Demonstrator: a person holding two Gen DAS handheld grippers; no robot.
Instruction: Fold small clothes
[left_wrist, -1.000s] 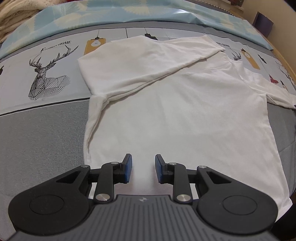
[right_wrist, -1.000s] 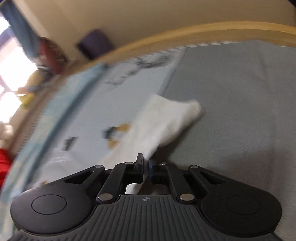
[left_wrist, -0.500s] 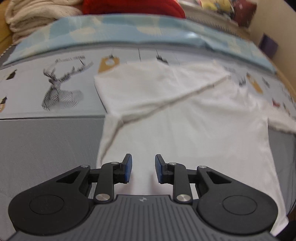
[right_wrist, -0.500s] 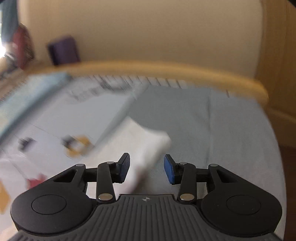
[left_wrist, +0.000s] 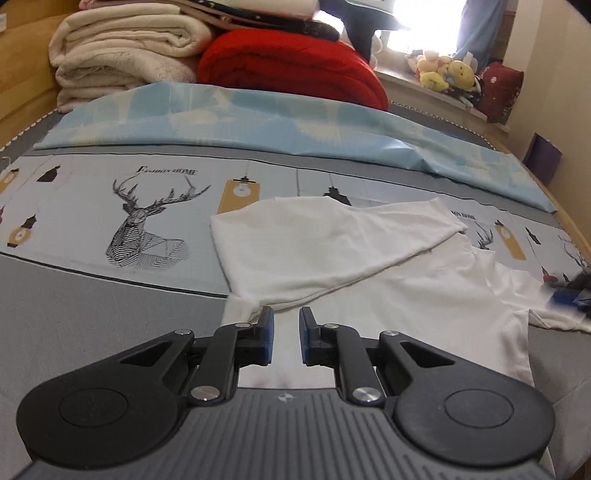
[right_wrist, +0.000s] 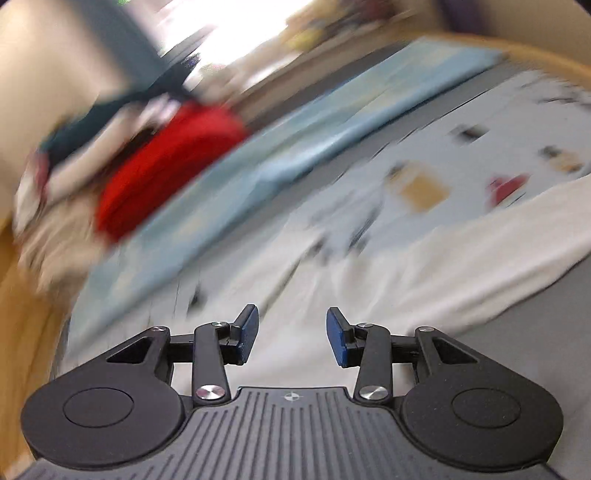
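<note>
A white T-shirt (left_wrist: 424, 295) is spread flat on the bed (left_wrist: 92, 306), with one side folded diagonally across its upper part. The left gripper (left_wrist: 284, 336) is held over the shirt's lower left portion; its blue-padded fingers (left_wrist: 266, 334) are set a narrow gap apart and are closing, with nothing between them (only white fabric is seen beneath the gap). The folded edge lies just beyond the fingertips.

The right gripper (right_wrist: 291, 338) is seen in its own view above the white cloth (right_wrist: 424, 266), its fingers (right_wrist: 338, 341) spread about halfway and gripping nothing. In the left wrist view a blurred blue and dark shape at the far right edge, beside the shirt's sleeve, may be this gripper, but that cannot be told for certain.

No containers are in view. The left wrist view is sharp and shows a deer print (left_wrist: 147, 229) on the bedding, a pale blue sheet (left_wrist: 258, 125), a red blanket (left_wrist: 295, 70), folded cream blankets (left_wrist: 122, 51) and soft toys (left_wrist: 447, 72) by the window. The right wrist view is heavily smeared, so only the red blanket (right_wrist: 166, 166) and blue sheet (right_wrist: 295, 147) are made out.
</note>
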